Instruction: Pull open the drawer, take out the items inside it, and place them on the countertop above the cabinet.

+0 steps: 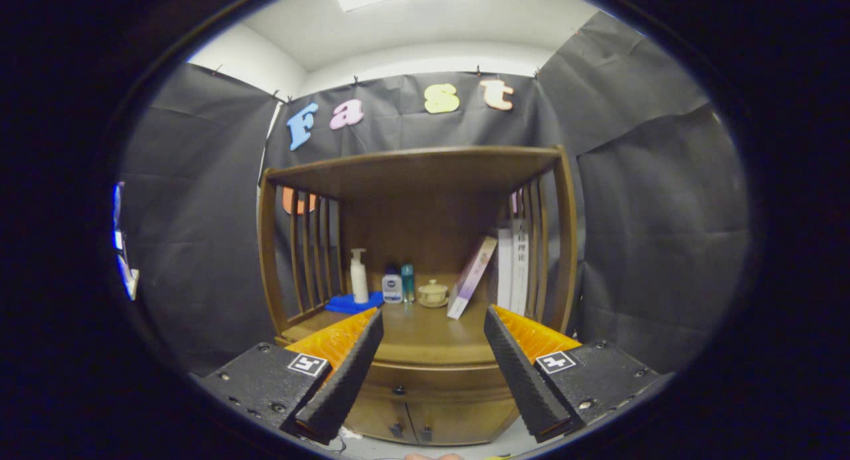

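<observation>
The gripper (433,327) hangs in the air in front of the cabinet (425,407), its two fingers (345,374) spread wide apart and grasping nothing. Between them shows the wooden surface (425,337) of the cabinet, and just under its front edge sits the drawer (431,380), closed, with a small dark knob (399,389) at its middle. Below the drawer are two cabinet doors (378,417), each with its own small knob, both shut.

Beyond the fingers, at the back of the surface, things stand in a row. A white pump bottle (358,277) is at the left, just behind a blue cloth (348,304) lying flat. Next come a small white bottle with a blue label (392,286) and, touching or just beside it, a slim teal bottle (408,283). Near those sits a small lidded ceramic cup on a saucer (432,293). To the right a thin box (471,276) leans tilted against upright white books (512,264), which stand against the slatted side rail (541,247). A wooden top shelf (425,168) spans above it all. What lies inside the drawer is hidden.
</observation>
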Tool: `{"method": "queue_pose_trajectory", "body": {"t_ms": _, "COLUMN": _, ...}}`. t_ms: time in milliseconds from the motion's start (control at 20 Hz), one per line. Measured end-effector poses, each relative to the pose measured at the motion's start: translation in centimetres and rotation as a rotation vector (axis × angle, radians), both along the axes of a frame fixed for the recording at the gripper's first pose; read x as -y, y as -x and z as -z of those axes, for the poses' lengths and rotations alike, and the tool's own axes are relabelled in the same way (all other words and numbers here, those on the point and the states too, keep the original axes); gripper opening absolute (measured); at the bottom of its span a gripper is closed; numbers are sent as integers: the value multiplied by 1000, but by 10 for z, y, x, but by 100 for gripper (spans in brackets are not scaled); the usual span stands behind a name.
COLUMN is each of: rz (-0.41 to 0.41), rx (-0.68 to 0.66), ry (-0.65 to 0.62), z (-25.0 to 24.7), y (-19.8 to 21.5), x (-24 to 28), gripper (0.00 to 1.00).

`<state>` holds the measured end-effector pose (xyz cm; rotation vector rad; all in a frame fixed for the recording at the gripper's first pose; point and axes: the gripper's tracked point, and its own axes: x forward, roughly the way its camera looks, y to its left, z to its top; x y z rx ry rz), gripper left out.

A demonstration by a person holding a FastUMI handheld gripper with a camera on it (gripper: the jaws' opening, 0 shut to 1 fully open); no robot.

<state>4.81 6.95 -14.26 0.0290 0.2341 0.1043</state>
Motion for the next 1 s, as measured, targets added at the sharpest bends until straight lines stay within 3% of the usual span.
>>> {"method": "queue_pose_trajectory", "body": {"t_ms": 350, "rz": -64, "rx": -185, "ry": -1, "z": 121, "y": -17, "x": -33, "gripper": 99}}
{"method": "queue_pose_trajectory", "body": {"t_ms": 700, "rz": -56, "rx": -319, "ry": 3, "z": 204, "y": -39, "x": -47, "gripper": 98}}
{"method": "queue_pose_trajectory", "body": {"t_ms": 900, "rz": -45, "rx": -342, "ry": 29, "z": 232, "y": -46, "x": -53, "gripper": 88}}
{"method": "queue_pose_trajectory", "body": {"t_ms": 1000, "rz": -41, "rx": -345, "ry": 57, "z": 243, "y": -53, "x": -55, "gripper": 77}}
